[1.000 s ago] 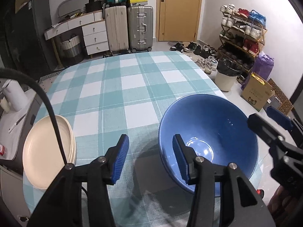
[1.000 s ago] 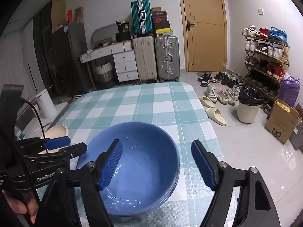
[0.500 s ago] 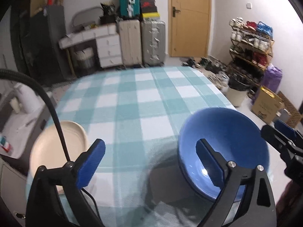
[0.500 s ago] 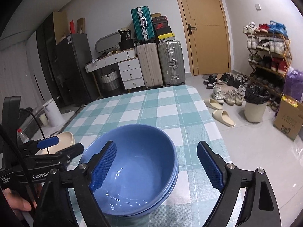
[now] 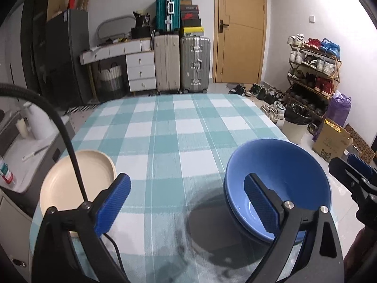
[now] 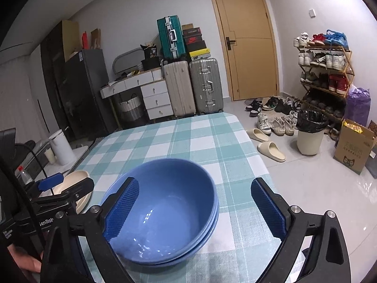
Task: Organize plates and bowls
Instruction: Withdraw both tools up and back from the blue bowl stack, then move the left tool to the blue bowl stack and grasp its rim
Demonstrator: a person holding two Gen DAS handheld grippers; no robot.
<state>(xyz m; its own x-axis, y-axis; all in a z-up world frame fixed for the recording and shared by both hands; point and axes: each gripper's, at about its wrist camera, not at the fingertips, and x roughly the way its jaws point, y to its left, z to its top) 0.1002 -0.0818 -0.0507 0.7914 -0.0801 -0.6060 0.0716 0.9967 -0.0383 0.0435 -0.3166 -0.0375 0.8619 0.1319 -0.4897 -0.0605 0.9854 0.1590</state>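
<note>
Both cameras sit low over the worktop's (image 5: 165, 127) near edge, tilted down and facing the far wall with its door (image 5: 240, 30). The left view looks from nearer the left corner, the right view from the right. Both share the blue bowls (image 6: 169, 207), close up, and the cream plates (image 5: 77, 179).

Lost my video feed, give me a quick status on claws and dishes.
Left claw open, empty. Right claw opening, pads clear of blue bowls. Bowls stacked, cream plates stacked beside. Nothing in the way.
</note>
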